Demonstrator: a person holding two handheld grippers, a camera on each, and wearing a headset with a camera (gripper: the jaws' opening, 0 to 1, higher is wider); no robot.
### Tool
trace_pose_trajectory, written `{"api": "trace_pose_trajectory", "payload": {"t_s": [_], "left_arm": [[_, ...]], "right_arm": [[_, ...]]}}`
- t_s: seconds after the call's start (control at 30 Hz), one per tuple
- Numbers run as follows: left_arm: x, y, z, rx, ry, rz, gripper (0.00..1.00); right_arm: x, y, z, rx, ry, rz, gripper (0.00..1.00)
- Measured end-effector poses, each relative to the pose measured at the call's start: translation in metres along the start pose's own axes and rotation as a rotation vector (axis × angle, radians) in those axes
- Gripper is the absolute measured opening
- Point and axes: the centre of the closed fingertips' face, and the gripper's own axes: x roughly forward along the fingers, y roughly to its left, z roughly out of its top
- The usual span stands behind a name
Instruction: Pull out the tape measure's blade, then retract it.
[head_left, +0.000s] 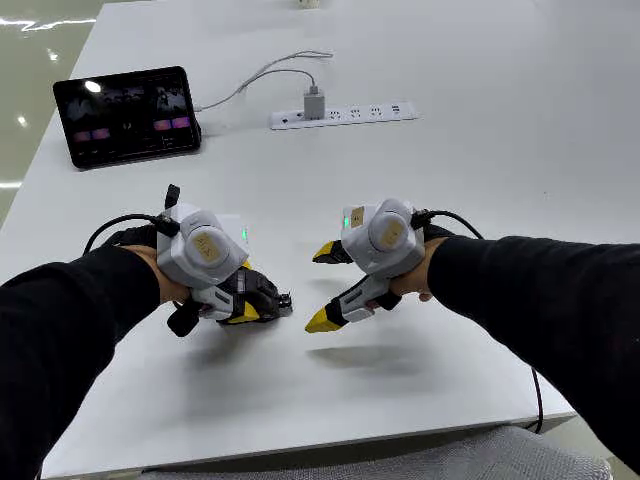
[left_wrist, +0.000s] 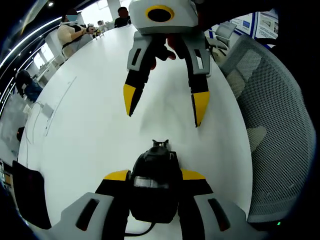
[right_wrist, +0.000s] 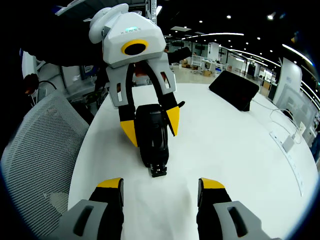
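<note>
We are pinching the tape measure (left_wrist: 155, 187) between the jaws of the left gripper (head_left: 252, 300), holding it low over the table (head_left: 420, 190) (whether it is touching the top we cannot tell). Its case is lying along the left jaws, and the hook (right_wrist: 159, 171) of the blade is poking out of the front end, pointing straight at the right gripper (head_left: 323, 286). The right jaws are standing spread with nothing between them, near the hook but apart from it, their gap roughly lining up with the case's long axis. So we are judging that the pull is falling to the right gripper: coming forward along that axis, closing on the hook, then drawing away from the left one.
</note>
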Motion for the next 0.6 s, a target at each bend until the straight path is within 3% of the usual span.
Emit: {"api": "trace_pose_trajectory", "payload": {"t_s": [0.17, 0.33, 0.6], "left_arm": [[0.0, 0.0, 0.002, -0.018, -0.009, 0.001, 0.31], [-0.001, -0.001, 0.001, -0.03, -0.017, 0.015, 0.31], [-0.001, -0.001, 0.002, -0.033, -0.025, 0.014, 0.31]], "right_arm": [[0.009, -0.001, 0.001, 0.0, 0.019, -0.007, 0.47], [0.018, 0.004, -0.003, -0.001, 0.048, 0.022, 0.47], [0.03, 0.007, 0.0, -0.045, 0.071, 0.05, 0.34]]}}
